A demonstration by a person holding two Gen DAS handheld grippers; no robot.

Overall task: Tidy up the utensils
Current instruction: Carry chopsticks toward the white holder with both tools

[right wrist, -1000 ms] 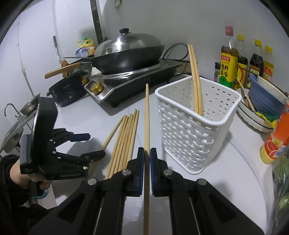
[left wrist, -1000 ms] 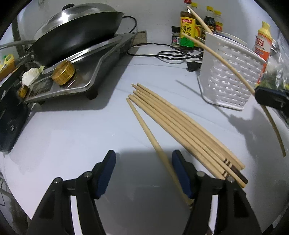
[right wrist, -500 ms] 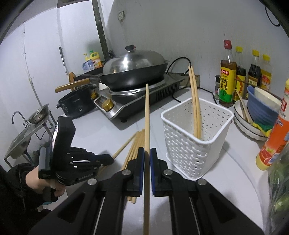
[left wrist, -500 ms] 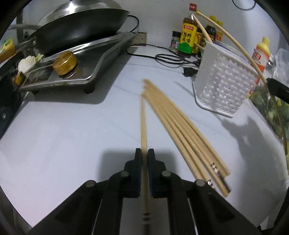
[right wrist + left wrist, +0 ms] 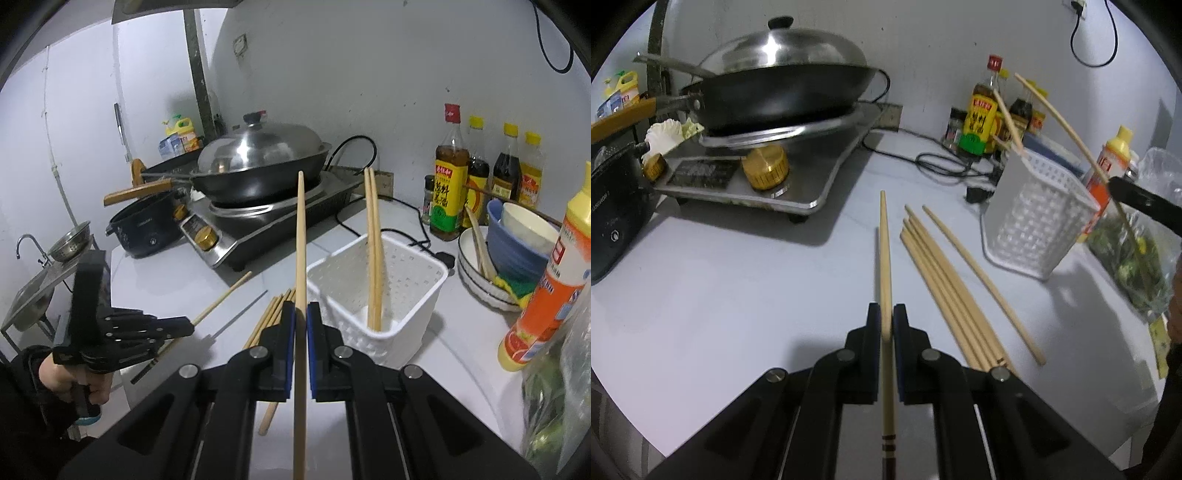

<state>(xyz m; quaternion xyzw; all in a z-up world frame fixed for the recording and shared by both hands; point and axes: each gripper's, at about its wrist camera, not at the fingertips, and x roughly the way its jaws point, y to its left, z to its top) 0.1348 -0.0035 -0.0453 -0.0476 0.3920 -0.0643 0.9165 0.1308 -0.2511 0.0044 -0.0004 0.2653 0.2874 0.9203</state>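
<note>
- Here, our left gripper (image 5: 885, 325) has its black jaws pressed together on a pale wooden chopstick (image 5: 885, 258), whose long axis runs straight ahead along the fingers; its thin tip points toward the steel gas stove (image 5: 768, 177), and its dark-banded butt sticks back behind the pads.
- Our right gripper (image 5: 301, 325) is likewise clamped on a second pale wooden chopstick (image 5: 301, 240), held above the counter with its tip pointing forward and up, toward the lidded black wok (image 5: 258, 166).
- Both held sticks look plain, smooth and tapered.
- Just right of the left gripper, we see a loose bundle of wooden chopsticks (image 5: 945, 291) lying flat on the white countertop (image 5: 738, 295), tips angled away toward the back wall, with one stick lying slightly apart on the right.
- Beyond them stands the white perforated plastic basket (image 5: 376, 295), with two chopsticks (image 5: 373, 251) leaning upright inside it.
- Sauce bottles (image 5: 447, 184) line the wall behind the basket.
</note>
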